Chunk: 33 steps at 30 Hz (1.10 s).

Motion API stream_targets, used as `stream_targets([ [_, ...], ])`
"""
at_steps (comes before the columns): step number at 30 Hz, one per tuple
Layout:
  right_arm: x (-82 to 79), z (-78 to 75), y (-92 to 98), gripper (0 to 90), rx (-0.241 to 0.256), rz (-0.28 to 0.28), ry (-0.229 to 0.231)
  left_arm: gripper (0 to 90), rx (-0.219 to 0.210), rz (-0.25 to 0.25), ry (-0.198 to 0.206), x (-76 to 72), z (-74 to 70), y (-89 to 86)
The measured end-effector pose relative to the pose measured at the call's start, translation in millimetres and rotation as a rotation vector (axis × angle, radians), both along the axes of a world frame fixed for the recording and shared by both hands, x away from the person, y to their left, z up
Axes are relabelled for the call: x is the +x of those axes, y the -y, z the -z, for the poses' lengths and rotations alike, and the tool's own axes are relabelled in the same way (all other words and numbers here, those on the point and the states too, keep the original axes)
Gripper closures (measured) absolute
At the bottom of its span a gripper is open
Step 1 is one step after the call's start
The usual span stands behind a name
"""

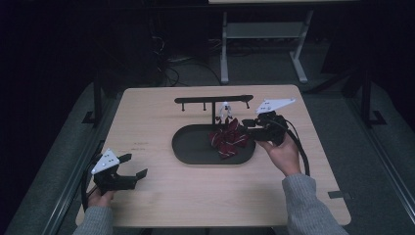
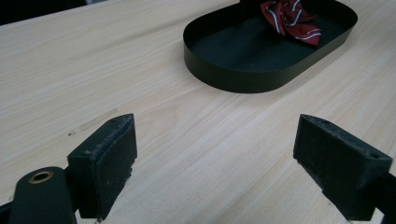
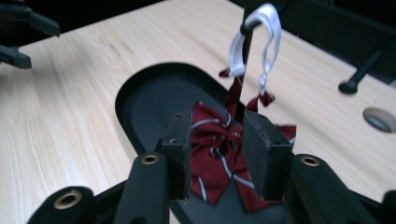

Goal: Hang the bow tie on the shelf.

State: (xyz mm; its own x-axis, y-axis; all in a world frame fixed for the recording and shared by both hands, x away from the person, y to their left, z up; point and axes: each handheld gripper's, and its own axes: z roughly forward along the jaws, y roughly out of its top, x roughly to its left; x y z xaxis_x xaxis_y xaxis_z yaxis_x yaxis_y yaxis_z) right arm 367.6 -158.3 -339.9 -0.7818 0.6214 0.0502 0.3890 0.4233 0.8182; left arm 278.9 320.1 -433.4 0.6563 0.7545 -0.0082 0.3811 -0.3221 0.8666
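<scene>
Red striped bow tie [image 3: 219,154], crumpled, pinched in right gripper [image 3: 217,151] jaws; left gripper [image 2: 215,163] jaws spread.

Table [image 1: 161,196]: light wood-grain top with rounded corners, standing on a grey floor; a small dark mark shows near its left middle. A round hole [image 3: 379,118] is cut in the top near the stand.

On it: one black oval tray [image 1: 188,149] with a low upright wall, set near the middle; its floor carries a black hanger stand [image 1: 214,102], an upright post with a crossbar fitted with short pegs.
</scene>
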Motion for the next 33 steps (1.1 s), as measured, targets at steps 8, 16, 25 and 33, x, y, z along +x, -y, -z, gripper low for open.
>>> stream_targets([
  [8,-5.9,5.7,5.3,61.5,0.005,0.002,0.008,13.0,0.003,0.003,0.005,-0.4,-0.2,0.4],
  [16,-10.2,10.0,14.2,58.9,0.021,0.018,-0.002,13.0,-0.002,-0.002,0.004,-0.7,-0.1,0.3],
  [25,-16.4,23.9,24.1,57.8,0.014,0.035,-0.027,13.0,0.005,0.003,0.005,-0.4,-0.1,0.4],
  [33,-22.1,32.7,32.0,57.2,0.014,0.040,-0.047,13.0,0.012,0.005,0.002,-0.3,0.1,0.8],
])
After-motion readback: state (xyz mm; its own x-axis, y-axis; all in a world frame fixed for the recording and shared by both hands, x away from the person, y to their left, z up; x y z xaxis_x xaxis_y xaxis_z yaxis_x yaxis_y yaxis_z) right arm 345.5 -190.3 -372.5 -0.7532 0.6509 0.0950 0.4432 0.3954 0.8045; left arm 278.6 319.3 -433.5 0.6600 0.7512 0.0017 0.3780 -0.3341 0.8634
